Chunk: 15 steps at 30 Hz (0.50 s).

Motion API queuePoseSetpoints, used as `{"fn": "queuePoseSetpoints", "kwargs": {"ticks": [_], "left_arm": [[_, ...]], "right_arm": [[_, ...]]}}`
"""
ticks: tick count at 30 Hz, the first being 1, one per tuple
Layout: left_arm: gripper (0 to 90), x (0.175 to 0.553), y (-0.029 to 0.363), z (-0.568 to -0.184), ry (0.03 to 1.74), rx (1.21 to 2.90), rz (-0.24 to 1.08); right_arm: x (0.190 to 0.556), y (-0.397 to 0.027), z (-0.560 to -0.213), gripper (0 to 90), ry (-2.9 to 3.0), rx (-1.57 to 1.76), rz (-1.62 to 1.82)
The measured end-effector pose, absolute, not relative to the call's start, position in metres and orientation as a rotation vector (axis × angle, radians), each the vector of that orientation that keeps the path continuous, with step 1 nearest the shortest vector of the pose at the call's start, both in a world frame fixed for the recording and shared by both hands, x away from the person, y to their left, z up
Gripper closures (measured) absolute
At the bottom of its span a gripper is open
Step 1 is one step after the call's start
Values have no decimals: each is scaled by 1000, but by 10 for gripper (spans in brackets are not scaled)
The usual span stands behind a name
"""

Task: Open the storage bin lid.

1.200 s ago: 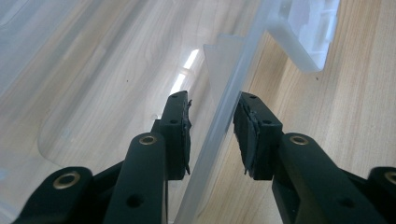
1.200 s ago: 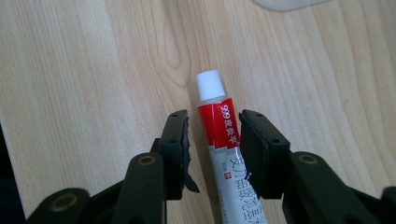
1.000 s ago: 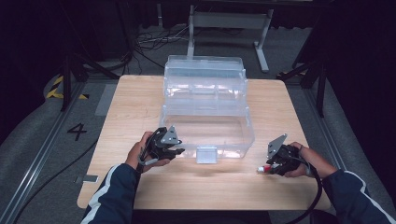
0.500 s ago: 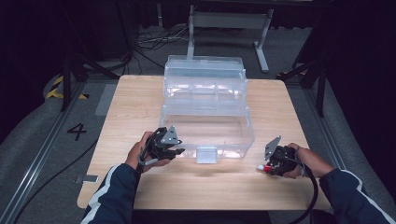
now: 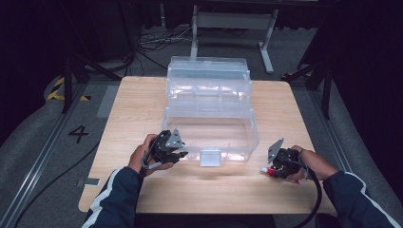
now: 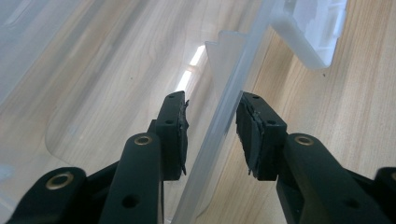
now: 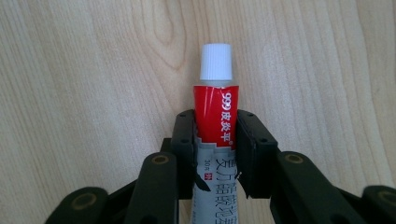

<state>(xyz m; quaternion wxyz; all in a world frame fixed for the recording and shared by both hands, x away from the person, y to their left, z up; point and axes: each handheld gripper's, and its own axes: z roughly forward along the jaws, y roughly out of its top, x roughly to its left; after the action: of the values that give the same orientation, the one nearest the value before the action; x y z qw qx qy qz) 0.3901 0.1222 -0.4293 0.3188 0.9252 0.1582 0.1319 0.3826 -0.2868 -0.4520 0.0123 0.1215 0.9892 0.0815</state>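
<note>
A red-and-white tube (image 7: pixel 215 121) of ointment (white cap pointing away) is lying on the wooden table (image 5: pixel 142 109), where the right gripper (image 5: pixel 278 166) is clamping it, its jaws having just been closing onto the tube's sides. Well apart to the left, the left gripper (image 5: pixel 177 153) is straddling the front wall of the clear plastic box (image 5: pixel 211 137), its jaws having just eased apart, pads off the wall. With the grasp made, lifting toward the box seems next.

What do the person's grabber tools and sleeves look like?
Each gripper, left and right, is black, with two jaws, brass-coloured pins, dark rubbery pads and a grey three-cornered plate on top. A black cable trails from the right one. The sleeves are navy with white stripes.
</note>
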Motion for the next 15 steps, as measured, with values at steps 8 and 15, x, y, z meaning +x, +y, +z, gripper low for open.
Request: {"fn": "queuePoseSetpoints", "kwargs": {"ticks": [8, 15], "left_arm": [[590, 384, 126, -425, 402, 2424, 350], [511, 381, 130, -422, 403, 2416, 380]], "right_arm": [[383, -290, -449, 707, 3069, 394, 295], [384, -292, -449, 707, 3062, 412, 329]]}}
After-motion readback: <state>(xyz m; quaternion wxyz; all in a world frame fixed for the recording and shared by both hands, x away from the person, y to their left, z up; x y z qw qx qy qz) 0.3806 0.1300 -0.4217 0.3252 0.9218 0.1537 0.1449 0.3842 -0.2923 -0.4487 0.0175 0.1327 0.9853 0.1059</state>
